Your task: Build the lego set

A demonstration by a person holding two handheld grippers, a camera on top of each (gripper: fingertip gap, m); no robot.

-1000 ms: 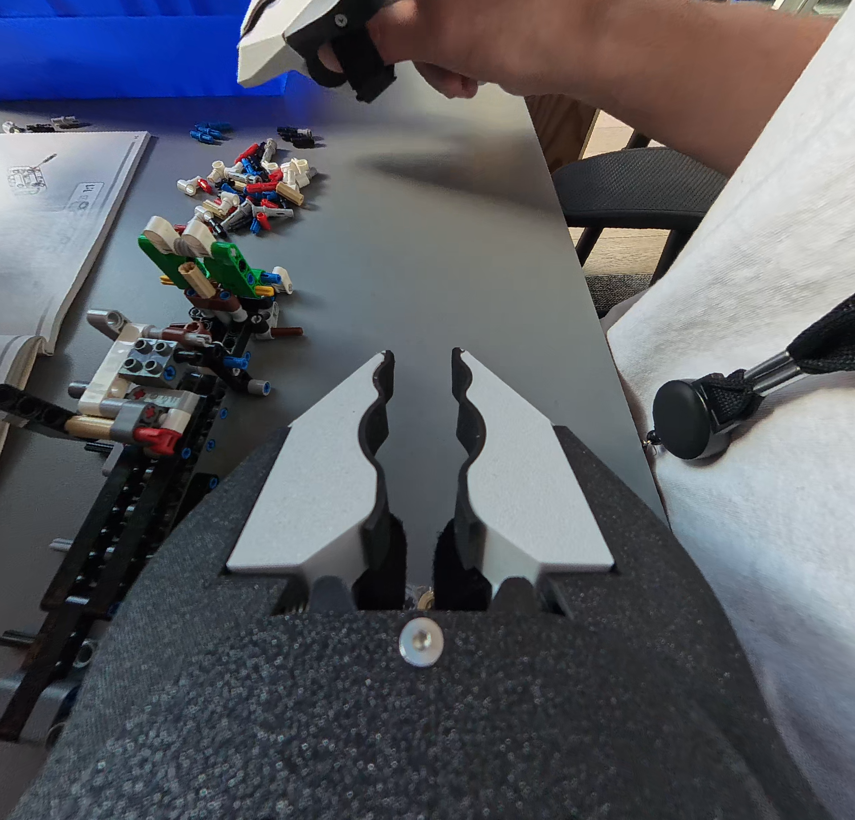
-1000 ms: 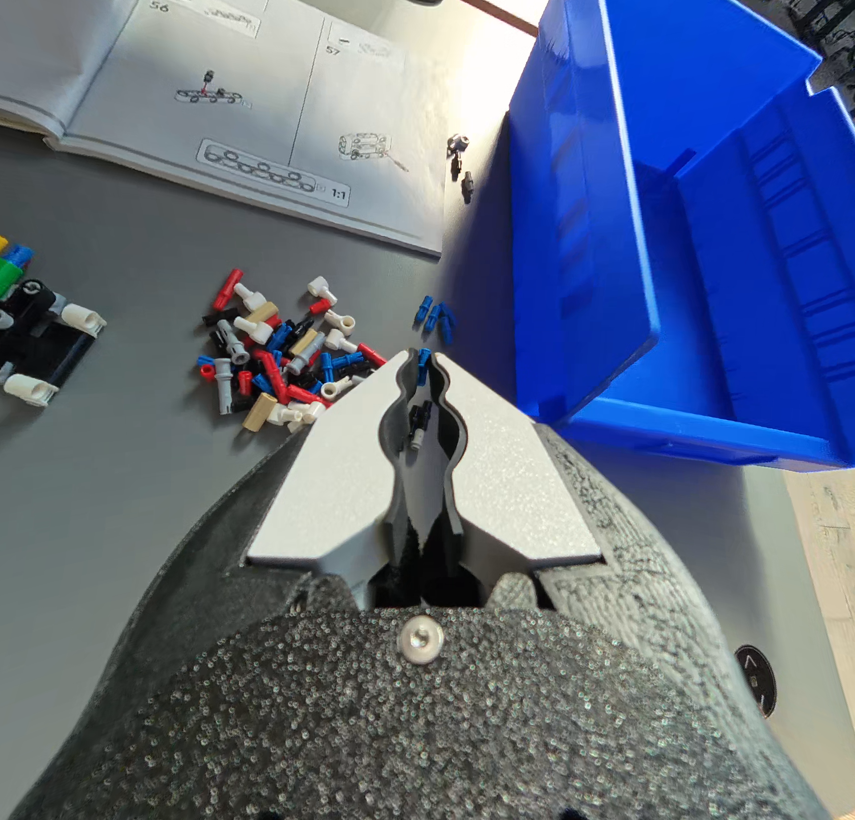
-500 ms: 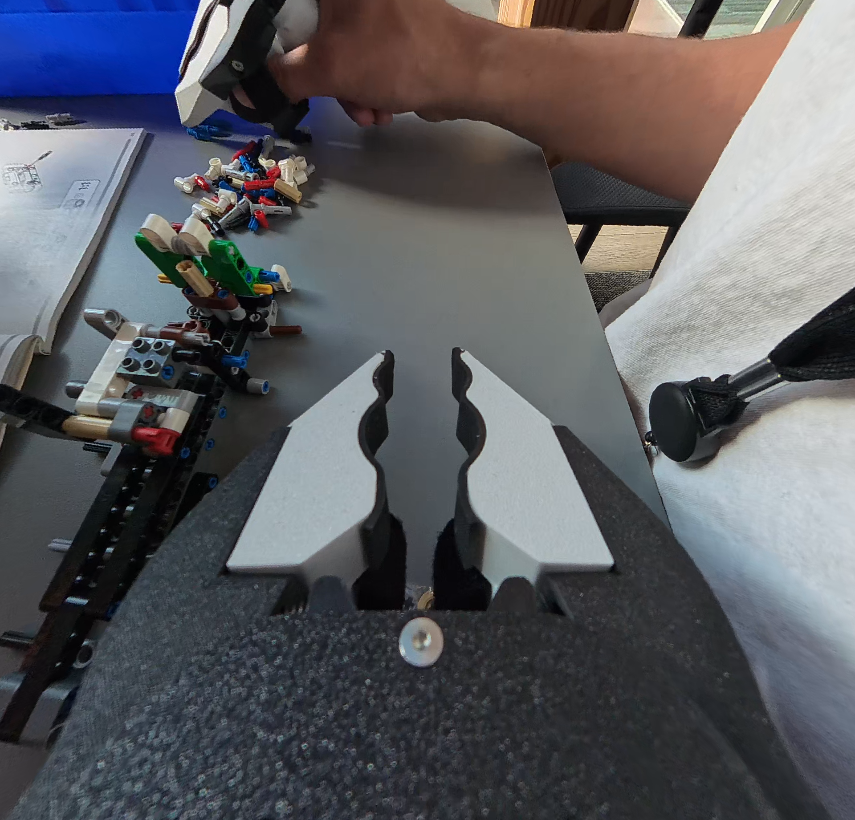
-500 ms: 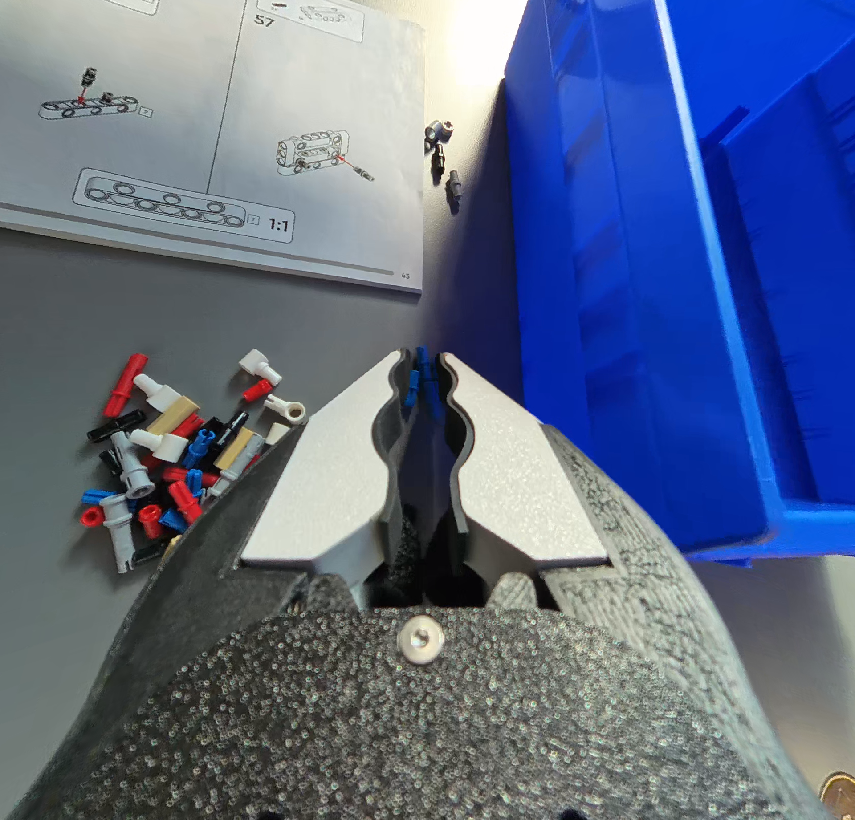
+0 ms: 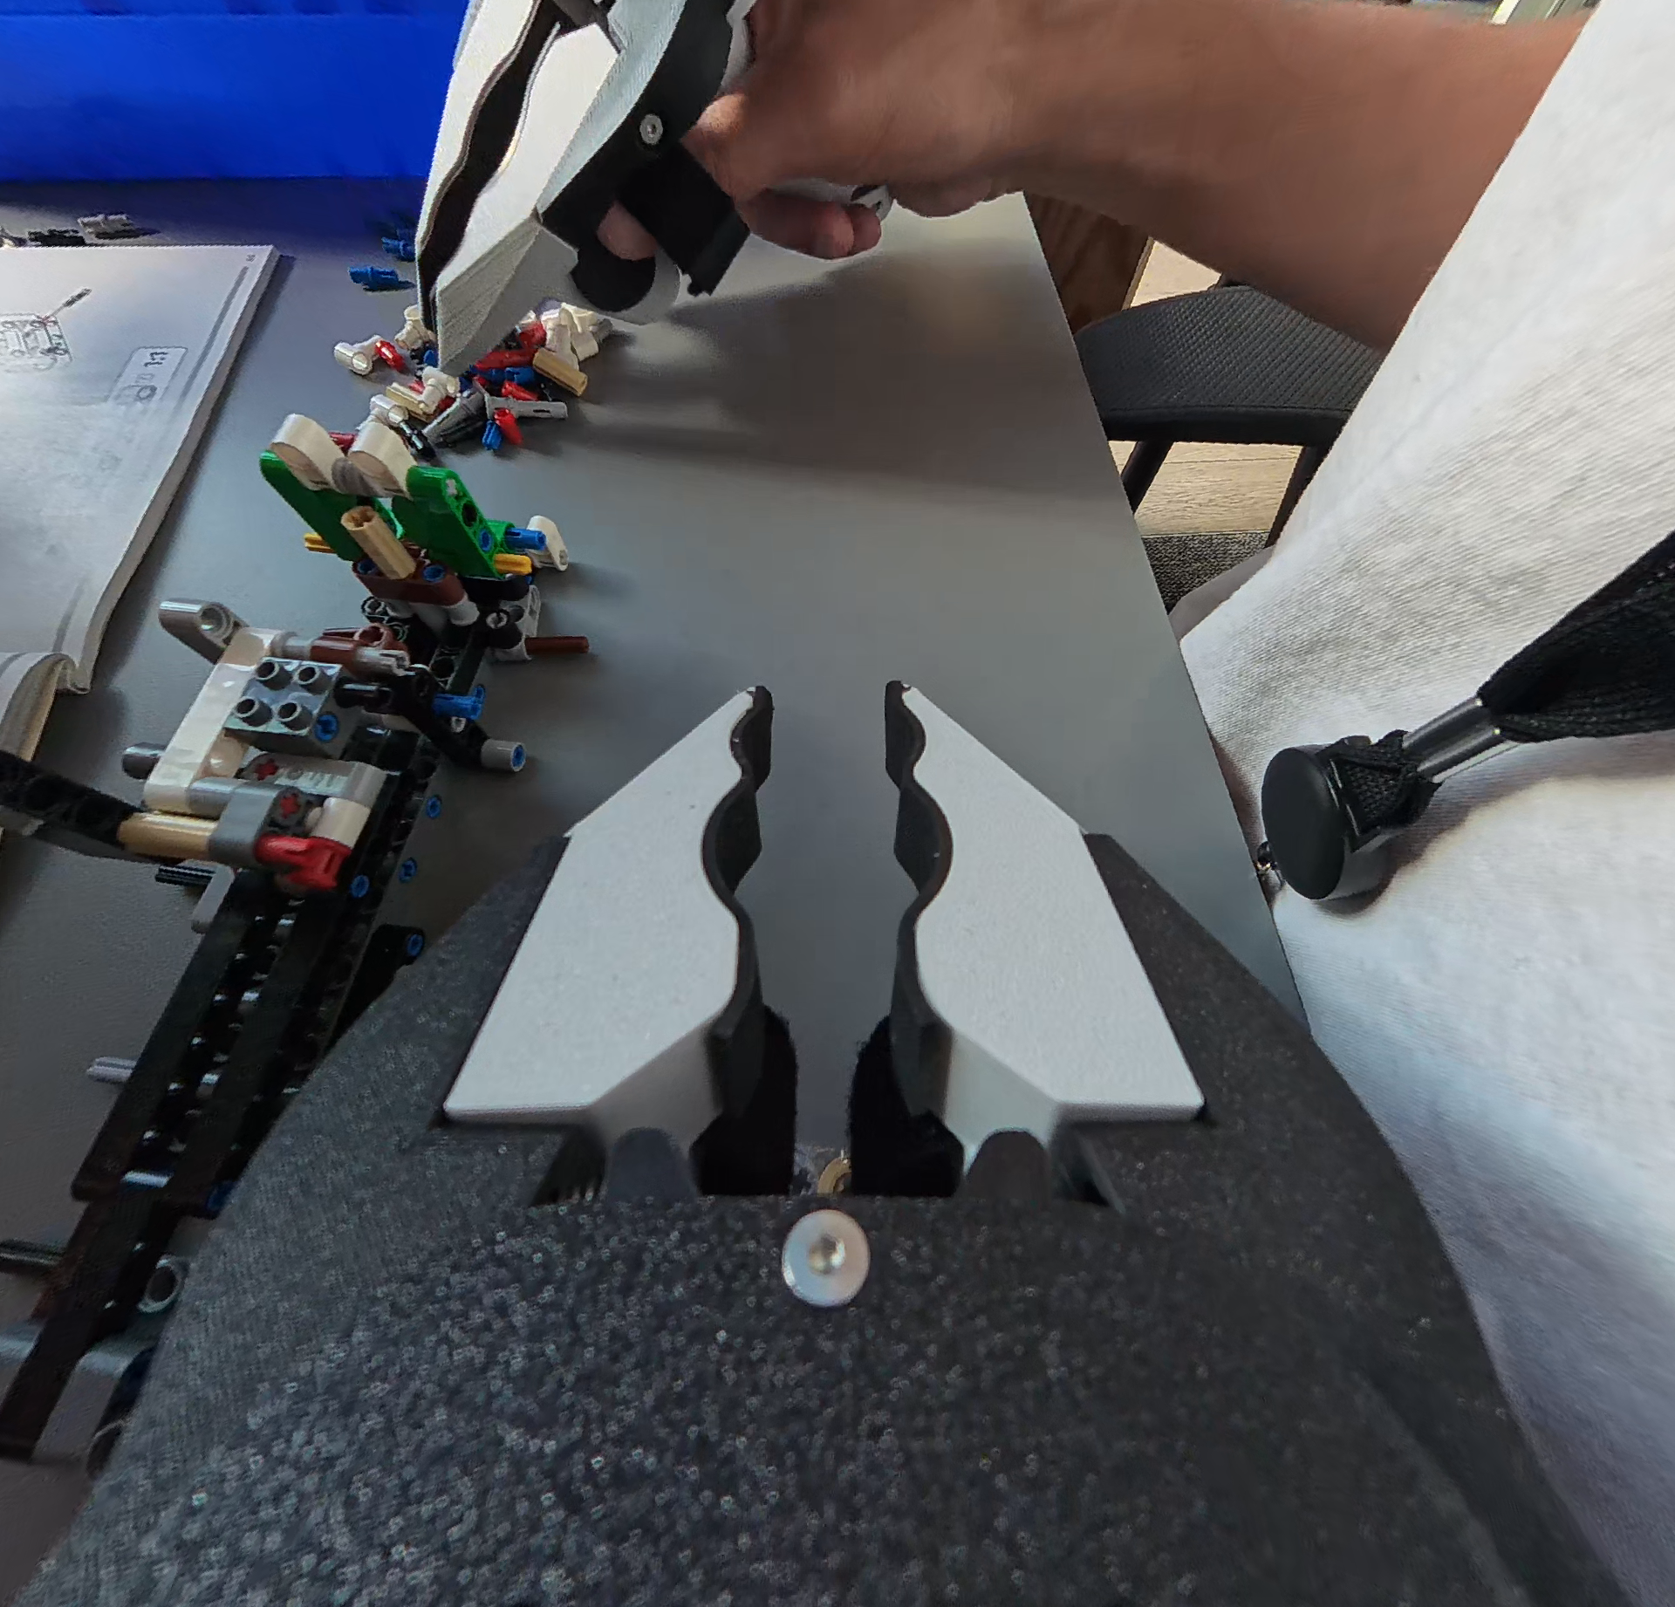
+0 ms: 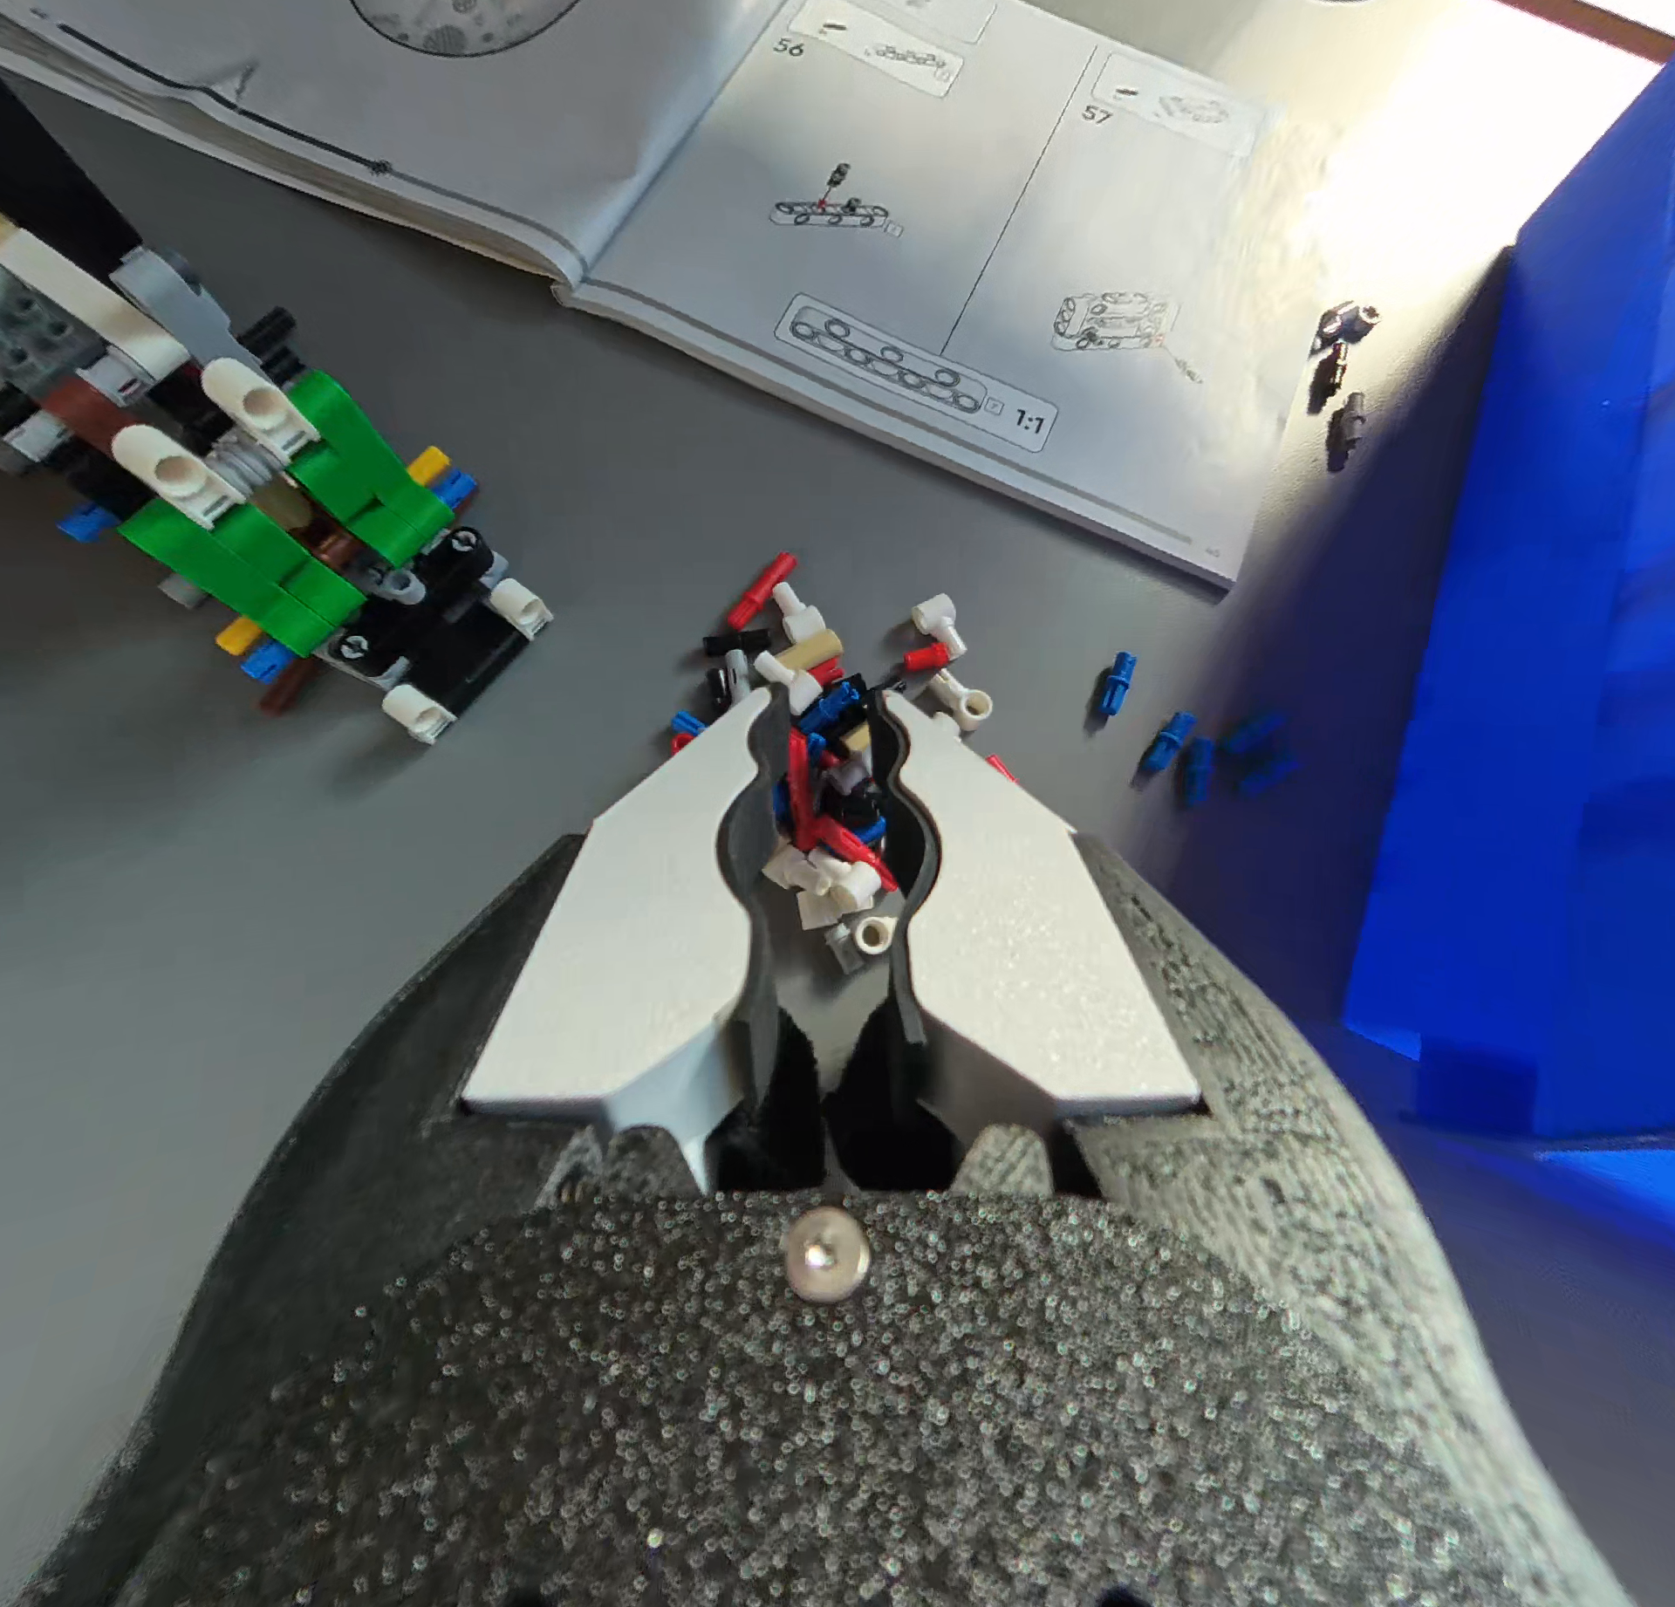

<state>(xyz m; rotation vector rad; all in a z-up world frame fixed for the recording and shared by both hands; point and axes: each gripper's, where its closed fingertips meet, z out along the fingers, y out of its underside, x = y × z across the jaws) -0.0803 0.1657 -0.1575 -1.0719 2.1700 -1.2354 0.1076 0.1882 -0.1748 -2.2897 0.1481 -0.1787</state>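
Pile of small plastic pins (image 6: 820,748) under open right gripper (image 6: 829,702) jaws

Both wrist views look closely down over the pile of small pins (image 6: 820,720).

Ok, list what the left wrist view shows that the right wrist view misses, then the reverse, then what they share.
Left wrist view only: the left gripper, jaws open over bare table; the hand holding the right gripper; a black chair; a black knob on a strap.

Right wrist view only: the booklet's printed diagrams; dark pieces beside the bin.

Both: the pile of small pins, the green-and-black model, loose blue pins, the blue bin.
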